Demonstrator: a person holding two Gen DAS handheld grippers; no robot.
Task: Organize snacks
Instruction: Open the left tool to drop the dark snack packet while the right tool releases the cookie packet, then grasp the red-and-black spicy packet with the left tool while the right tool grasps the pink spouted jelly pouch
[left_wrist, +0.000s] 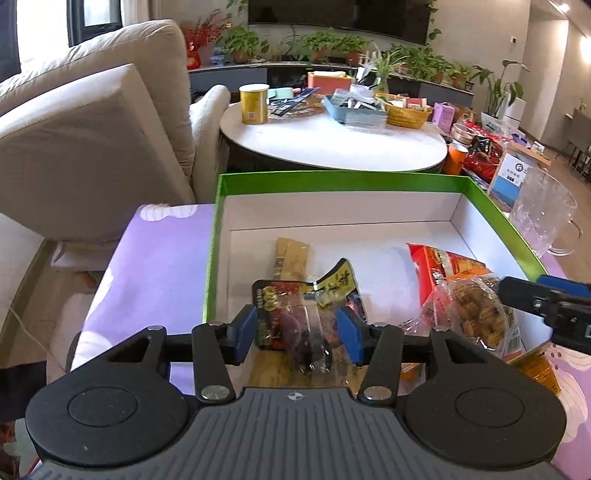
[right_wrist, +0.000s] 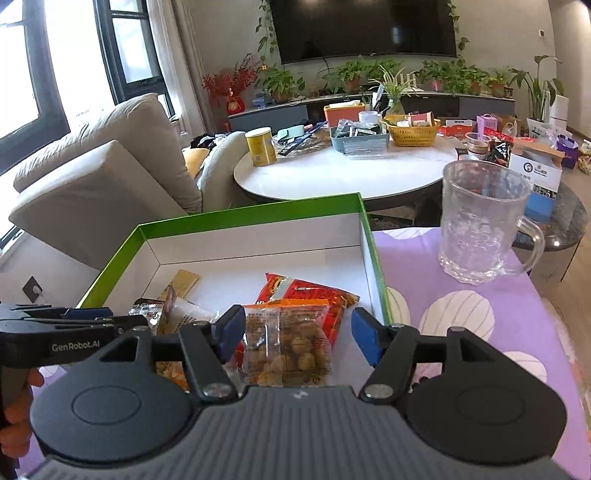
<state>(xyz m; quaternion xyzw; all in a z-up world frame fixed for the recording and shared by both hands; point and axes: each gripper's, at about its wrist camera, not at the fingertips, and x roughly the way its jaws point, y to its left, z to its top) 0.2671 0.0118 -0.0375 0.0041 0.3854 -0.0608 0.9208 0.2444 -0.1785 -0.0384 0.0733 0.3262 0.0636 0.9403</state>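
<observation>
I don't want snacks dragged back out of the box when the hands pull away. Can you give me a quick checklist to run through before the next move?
1. Left gripper released the dark clear-fronted snack packet: ok, gaps show beside both blue pads.
2. Right gripper released the clear bag of brown nuggets: ok, right pad stands clear; left side cannot tell.
3. Snacks inside the green-rimmed white box: cannot tell, near edges hidden.
4. Red noodle packet lying in the box: ok.
5. Clear glass mug upright, away from both grippers: ok.
</observation>
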